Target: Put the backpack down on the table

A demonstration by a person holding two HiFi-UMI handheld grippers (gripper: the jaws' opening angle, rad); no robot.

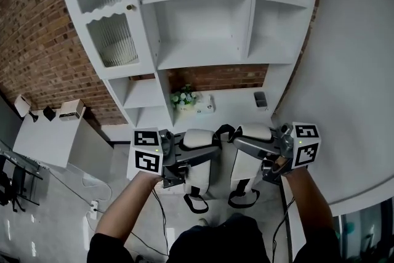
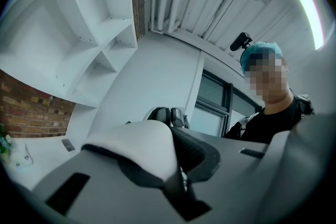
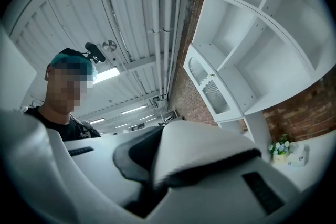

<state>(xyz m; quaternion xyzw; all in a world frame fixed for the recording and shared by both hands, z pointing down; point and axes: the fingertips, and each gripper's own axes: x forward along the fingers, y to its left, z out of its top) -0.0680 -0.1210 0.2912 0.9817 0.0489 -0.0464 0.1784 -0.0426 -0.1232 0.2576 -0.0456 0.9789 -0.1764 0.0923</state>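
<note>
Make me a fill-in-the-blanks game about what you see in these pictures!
The left gripper and the right gripper are each shut on a white ___ of the backpack.
The wall beside the white shelves is made of ___.
A bunch of ___ stands on the white table.
Missing words: strap, brick, flowers.

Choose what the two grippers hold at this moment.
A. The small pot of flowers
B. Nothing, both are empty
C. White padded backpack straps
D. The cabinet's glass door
C: the left gripper is shut on a white padded strap and the right gripper on the other strap, as each gripper view shows.
</note>
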